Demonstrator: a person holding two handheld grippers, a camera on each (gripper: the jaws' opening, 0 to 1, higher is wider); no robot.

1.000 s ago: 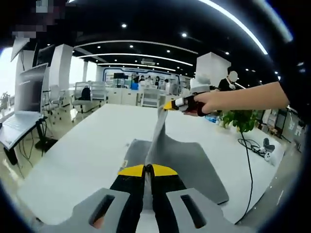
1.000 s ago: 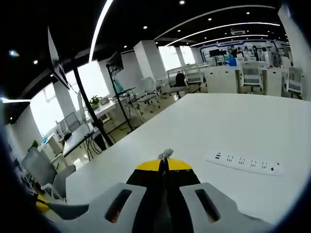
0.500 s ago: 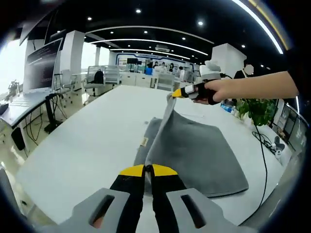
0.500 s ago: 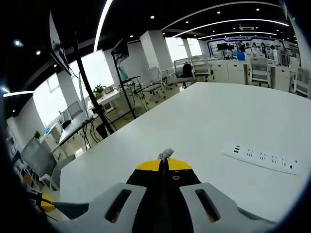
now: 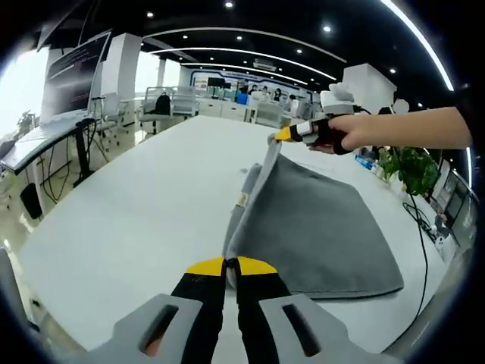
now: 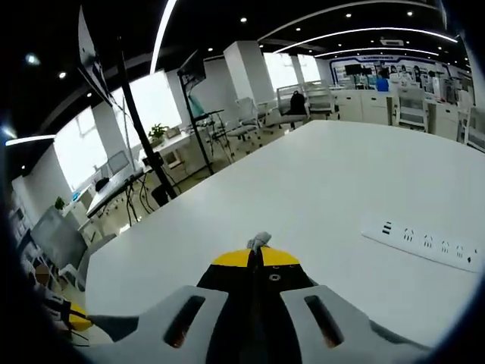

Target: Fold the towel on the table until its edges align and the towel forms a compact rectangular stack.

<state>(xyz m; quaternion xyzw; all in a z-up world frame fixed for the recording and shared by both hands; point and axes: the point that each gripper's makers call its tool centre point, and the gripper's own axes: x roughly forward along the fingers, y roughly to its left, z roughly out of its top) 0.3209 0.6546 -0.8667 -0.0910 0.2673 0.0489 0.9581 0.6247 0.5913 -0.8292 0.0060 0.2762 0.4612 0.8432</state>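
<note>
White and broad, the table [image 5: 129, 212] carries the grey towel [image 5: 318, 227], which lies ahead of the left hand-held gripper [image 5: 231, 267]; its jaws are pinched shut on one corner, while the right hand-held gripper [image 5: 292, 133], further ahead and to the right, holds the next corner clamped between closed jaws, a tuft of cloth poking past its tips in its own view. With that edge raised off the table between them, I judge a fold only begun: the lifted edge is not yet laid onto the opposite one, and any further folds into a compact stack remain.
</note>
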